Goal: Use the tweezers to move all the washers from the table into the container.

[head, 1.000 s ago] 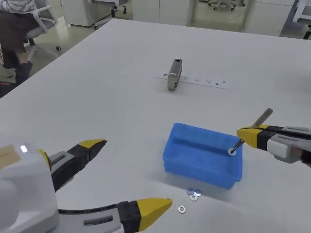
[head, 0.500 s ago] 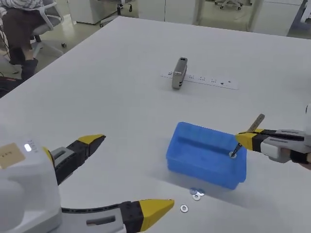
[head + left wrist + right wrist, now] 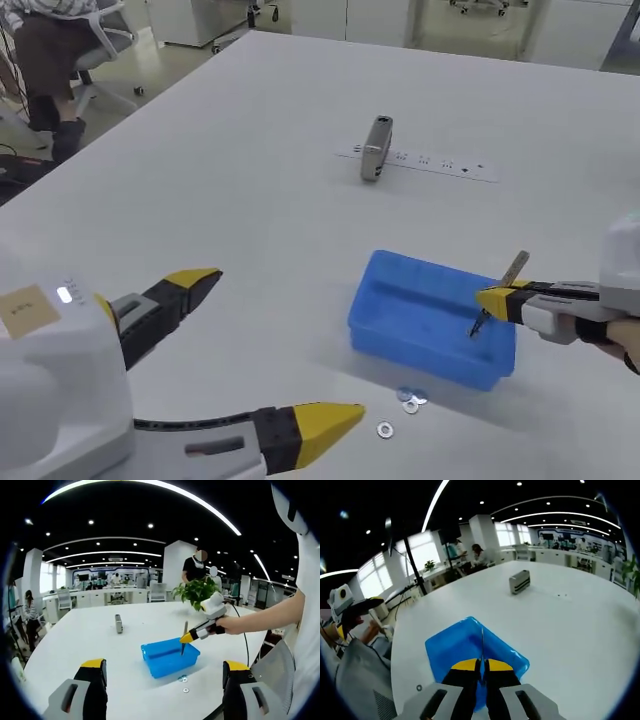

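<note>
A white table (image 3: 250, 200) holds a blue container (image 3: 420, 355) near its front edge. The right gripper (image 3: 485, 297) reaches in from the right, its jaws clenched on the tweezers (image 3: 481, 318). The tweezers slant down so that their tips sit inside the container, close to its right wall. Whether the tips pinch a washer cannot be told, as they are small and dark against the blue. In the right gripper view the tweezers run straight ahead between the closed yellow jaws, above the container's floor. The left gripper (image 3: 270, 350) is low at the left, jaws spread wide and grasping nothing, well apart from the container.

The task looks partly done at best. The washers (image 3: 410, 400) lie on the table just in front of the container, in a small cluster of two or three that touch or overlap. A single washer (image 3: 385, 430) lies alone, a little nearer the viewer. All of these are left to move.

The container's floor looks bare blue where it shows. No washer can be made out inside, though one so small could be missed, and the near wall hides part of the floor. This reads as a drop-off over the container, with several pick-ups to come.

Far beyond the container, a grey block (image 3: 377, 150) stands at the end of a power strip (image 3: 440, 165)
</note>
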Tool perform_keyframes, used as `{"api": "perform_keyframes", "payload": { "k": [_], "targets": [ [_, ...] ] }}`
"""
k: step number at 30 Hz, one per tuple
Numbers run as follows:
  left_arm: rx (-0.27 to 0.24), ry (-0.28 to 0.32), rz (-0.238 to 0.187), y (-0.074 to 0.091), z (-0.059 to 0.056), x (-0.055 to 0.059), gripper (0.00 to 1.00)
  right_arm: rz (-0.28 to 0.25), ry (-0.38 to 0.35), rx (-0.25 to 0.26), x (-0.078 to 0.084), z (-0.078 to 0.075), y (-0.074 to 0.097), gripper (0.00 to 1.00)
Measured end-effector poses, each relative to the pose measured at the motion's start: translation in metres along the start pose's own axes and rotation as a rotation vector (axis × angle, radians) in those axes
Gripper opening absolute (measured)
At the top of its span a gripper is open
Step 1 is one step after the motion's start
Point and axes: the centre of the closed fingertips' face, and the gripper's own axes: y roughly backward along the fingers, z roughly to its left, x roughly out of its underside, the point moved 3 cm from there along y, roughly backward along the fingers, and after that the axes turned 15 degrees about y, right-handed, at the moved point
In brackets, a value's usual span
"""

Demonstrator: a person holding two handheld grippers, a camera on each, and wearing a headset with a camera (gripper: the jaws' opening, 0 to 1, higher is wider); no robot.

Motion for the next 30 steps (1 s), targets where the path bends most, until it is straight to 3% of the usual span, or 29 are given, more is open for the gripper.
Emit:
{"api": "perform_keyframes", "payload": {
  "k": [11,30],
  "targets": [
    [0.001,0.005,0.009,-0.0011,0.0000,0.0014,0.98,0.018,-0.016,0.002,0.0089,-0.0006,-0.0047,0.01],
    [0.000,0.008,0.018,-0.0009,0.0022,0.0039,0.97,-0.012,-0.028,0.005,0.0018,0.0010,-0.0013,0.02]
  ]
}}
